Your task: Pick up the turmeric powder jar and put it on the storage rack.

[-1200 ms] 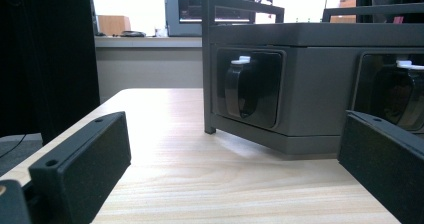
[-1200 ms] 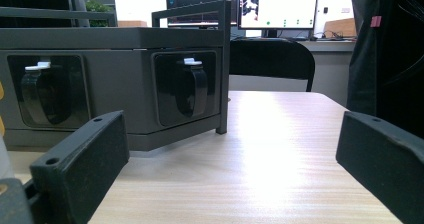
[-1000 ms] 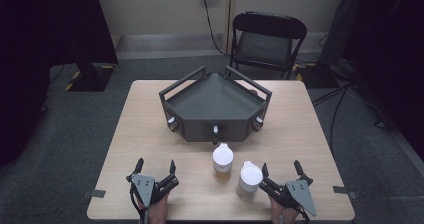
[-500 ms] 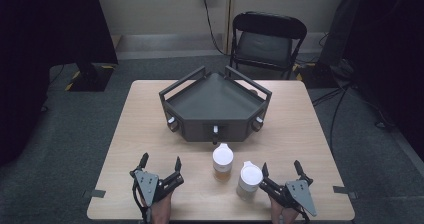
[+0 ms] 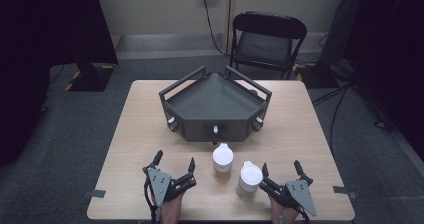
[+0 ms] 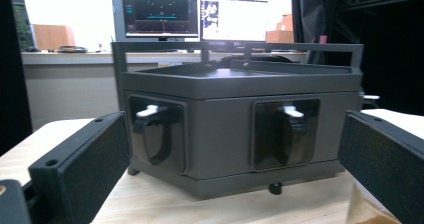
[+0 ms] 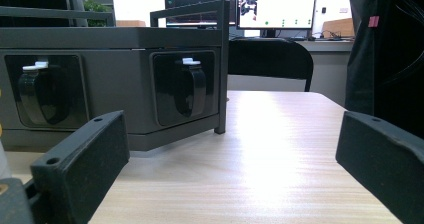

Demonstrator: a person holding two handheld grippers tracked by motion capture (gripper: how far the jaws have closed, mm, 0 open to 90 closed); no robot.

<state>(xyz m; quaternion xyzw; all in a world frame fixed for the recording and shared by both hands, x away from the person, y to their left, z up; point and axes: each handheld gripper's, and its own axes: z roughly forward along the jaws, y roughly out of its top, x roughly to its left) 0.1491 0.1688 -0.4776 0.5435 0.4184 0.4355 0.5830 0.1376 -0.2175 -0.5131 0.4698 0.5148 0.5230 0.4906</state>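
Two hand-held claws rest at the near edge of a wooden table (image 5: 140, 149), both spread wide and holding nothing. The left claw (image 5: 174, 162) sits just to the left of a small capped bottle (image 5: 222, 162) with amber liquid in its lower part; the right claw (image 5: 281, 169) sits just to the right of a second, white-capped bottle (image 5: 248, 180), its nearer jaw almost at the bottle's side.

Both bottles stand upright, close together but apart, between the two claws and ahead of neither. Beyond them, directly in front of both claws, stands a dark grey angled box (image 5: 215, 109) with rails along its top and recessed handles with white tabs on its faces, as the left gripper view (image 6: 240, 129) and right gripper view (image 7: 110, 79) show.

The likely step is a first grasp on a bottle. Doing it well would mean turning the open jaws inward to square up on the body below the cap, closing gently, and keeping clear of the neighbouring bottle, which looks light and easily tipped.
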